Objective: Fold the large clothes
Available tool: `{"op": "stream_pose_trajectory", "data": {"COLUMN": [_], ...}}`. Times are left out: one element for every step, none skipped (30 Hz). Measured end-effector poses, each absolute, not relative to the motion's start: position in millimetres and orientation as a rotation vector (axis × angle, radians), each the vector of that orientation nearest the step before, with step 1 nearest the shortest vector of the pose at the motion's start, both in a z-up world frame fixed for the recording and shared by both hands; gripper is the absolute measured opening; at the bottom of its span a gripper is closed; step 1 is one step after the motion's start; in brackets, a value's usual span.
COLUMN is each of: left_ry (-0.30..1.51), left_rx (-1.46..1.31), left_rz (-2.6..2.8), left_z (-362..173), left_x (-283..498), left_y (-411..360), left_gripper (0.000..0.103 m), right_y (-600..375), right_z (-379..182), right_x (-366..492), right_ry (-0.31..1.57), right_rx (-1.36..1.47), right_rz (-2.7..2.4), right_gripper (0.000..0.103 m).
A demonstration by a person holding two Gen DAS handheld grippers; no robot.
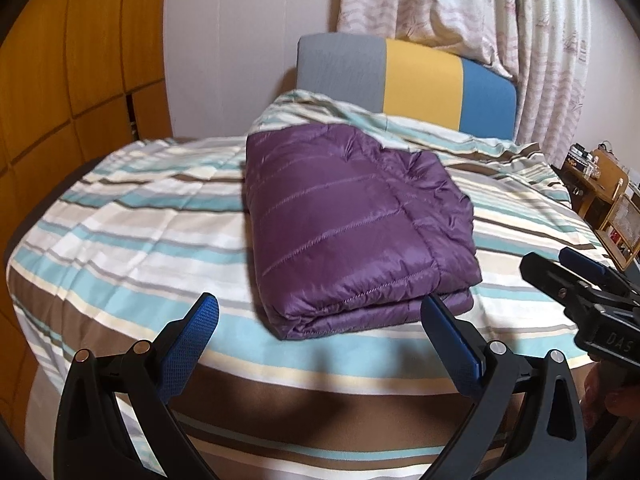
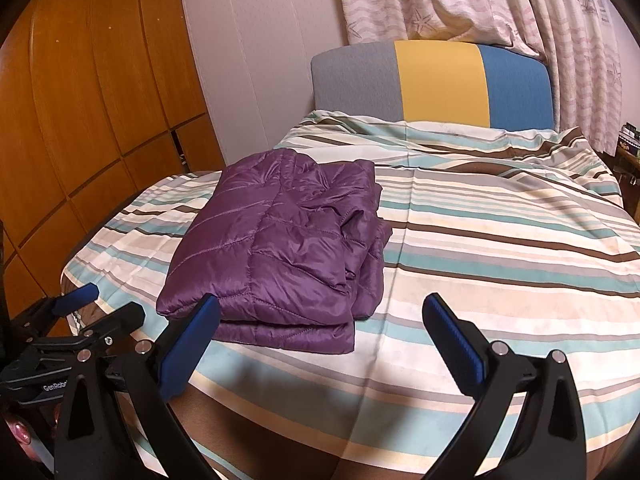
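The purple quilted jacket [image 1: 352, 220] lay folded into a compact stack on the striped bedspread [image 1: 132, 240], near the foot of the bed, its layered fold edge turned toward me. I judged the folding all but done, which is why I held both tongs back off the cloth. My left tongs [image 1: 320, 320] hung spread wide and empty just short of that near edge; my right tongs [image 2: 320, 320], equally wide and empty, hovered with the jacket ahead and to their left.
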State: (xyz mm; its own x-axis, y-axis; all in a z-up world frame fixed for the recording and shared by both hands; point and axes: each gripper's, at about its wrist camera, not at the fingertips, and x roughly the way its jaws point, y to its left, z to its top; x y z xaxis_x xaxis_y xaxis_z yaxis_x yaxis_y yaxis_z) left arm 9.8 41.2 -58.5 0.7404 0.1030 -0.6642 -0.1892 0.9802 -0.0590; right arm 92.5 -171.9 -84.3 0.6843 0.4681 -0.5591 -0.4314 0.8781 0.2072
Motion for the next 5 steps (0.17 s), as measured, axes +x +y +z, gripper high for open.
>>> {"op": "stream_pose_trajectory", "data": {"left_ry": [0.736, 0.749, 0.758, 0.772, 0.79], "left_rx": [-0.136, -0.146, -0.152, -0.16, -0.174], "left_rz": [0.157, 0.154, 0.152, 0.151, 0.151], "left_z": [-61.4, -64.0, -66.3, -69.0, -72.6], "left_x": [12.2, 14.2, 16.1, 18.2, 20.8], "left_y": [42.6, 43.6, 44.5, 46.2, 48.5], "left_gripper": [0.1, 0.1, 0.1, 0.1, 0.1], "right_y": [-171.8, -172.1, -172.5, -172.5, -173.3], "right_z": [-85.0, -86.0, -87.8, -89.2, -91.4], "right_x": [93.5, 94.5, 96.2, 97.8, 99.9], "right_ry": [0.646, 0.65, 0.656, 0.661, 0.668], "right_rx": [0.062, 0.064, 0.065, 0.066, 0.067], "right_rz": [0.503, 0.503, 0.502, 0.5, 0.497], "right_gripper": [0.101, 0.101, 0.101, 0.101, 0.101]}}
